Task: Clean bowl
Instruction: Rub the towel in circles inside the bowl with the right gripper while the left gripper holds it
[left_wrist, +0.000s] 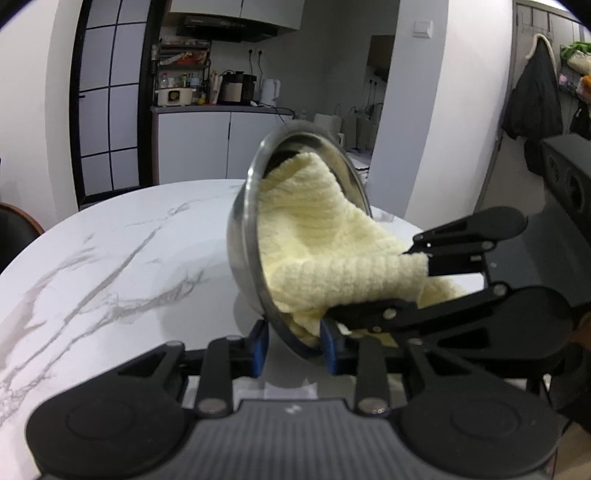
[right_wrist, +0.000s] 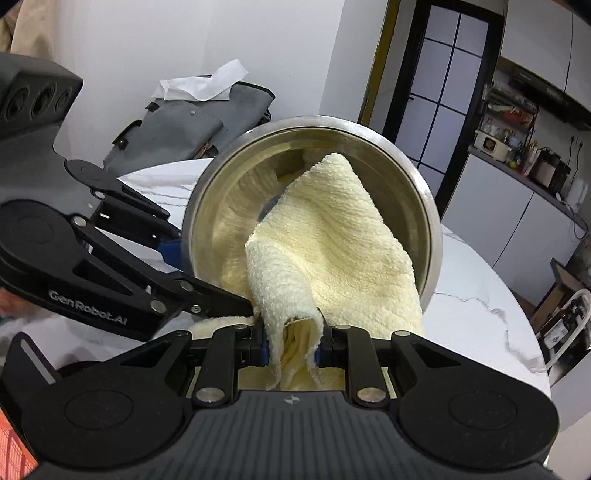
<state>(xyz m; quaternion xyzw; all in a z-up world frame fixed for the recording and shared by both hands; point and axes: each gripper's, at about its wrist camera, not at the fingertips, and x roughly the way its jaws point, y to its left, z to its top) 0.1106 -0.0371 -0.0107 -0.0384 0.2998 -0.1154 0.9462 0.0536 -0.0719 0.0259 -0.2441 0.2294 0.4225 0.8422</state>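
A steel bowl (left_wrist: 243, 236) is held tilted on its side above the marble table, its mouth facing right. My left gripper (left_wrist: 295, 343) is shut on the bowl's lower rim. A pale yellow cloth (left_wrist: 317, 236) fills the bowl and hangs out of it. In the right wrist view the bowl (right_wrist: 413, 173) faces me with the cloth (right_wrist: 332, 236) pressed inside. My right gripper (right_wrist: 293, 345) is shut on a bunched fold of the cloth, just in front of the bowl's mouth. The right gripper also shows in the left wrist view (left_wrist: 424, 288), at the bowl's opening.
The round white marble table (left_wrist: 110, 266) lies under the bowl. A grey bag (right_wrist: 184, 125) with white tissue on it sits at the table's far side. A kitchen counter (left_wrist: 221, 109) with appliances stands behind. A dark chair (left_wrist: 14, 229) is at the left edge.
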